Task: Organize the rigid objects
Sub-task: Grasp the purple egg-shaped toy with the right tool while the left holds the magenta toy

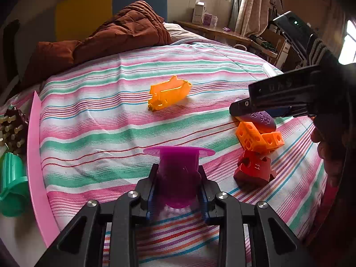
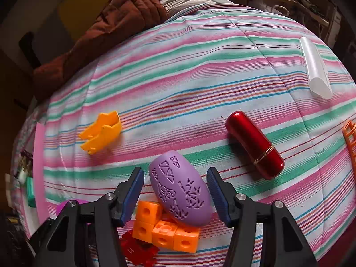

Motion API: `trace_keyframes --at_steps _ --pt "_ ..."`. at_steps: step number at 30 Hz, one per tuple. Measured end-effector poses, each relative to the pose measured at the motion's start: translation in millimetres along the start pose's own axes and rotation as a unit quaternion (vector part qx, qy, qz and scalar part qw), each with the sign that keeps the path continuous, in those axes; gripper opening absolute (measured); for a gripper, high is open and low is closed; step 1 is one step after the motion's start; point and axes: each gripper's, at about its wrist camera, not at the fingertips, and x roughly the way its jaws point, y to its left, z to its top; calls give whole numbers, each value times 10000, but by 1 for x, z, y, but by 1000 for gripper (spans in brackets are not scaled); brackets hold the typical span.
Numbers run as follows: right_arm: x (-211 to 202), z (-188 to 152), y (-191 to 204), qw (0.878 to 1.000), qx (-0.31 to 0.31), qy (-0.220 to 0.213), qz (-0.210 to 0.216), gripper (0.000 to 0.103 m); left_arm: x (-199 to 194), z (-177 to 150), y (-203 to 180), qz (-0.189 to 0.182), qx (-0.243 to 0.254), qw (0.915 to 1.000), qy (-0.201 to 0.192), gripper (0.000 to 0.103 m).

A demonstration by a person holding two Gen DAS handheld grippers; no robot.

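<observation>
Worrying bit: right gripper (image 2: 175,194), fingers apart around the purple egg (image 2: 180,189), could topple it off the orange blocks (image 2: 165,229); left gripper (image 1: 176,184) is clamped on the purple cup (image 1: 178,169).

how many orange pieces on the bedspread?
3: orange cube cluster under the purple egg, yellow-orange cutter further left, orange ladder-like piece at the right edge. More may be hidden.

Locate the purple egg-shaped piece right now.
In the right wrist view the purple egg lies low at centre between the open right gripper fingers, untouched, leaning on the orange cubes, left of the red tube.
</observation>
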Motion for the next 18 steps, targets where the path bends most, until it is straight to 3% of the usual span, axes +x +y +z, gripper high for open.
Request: trace_keyframes --at_steps 2,4,18 --pt "1 -3 6 9992 -310 -50 -261 56 -2 -2 0 4 2 10000 -28 31" --pt "2 -3 7 9979 -421 -74 -493 44 -2 -2 0 17 -4 10000 -43 31" --pt "7 -6 12 9944 -770 -200 -690 43 -9 5 -3 51 -50 10000 68 31"
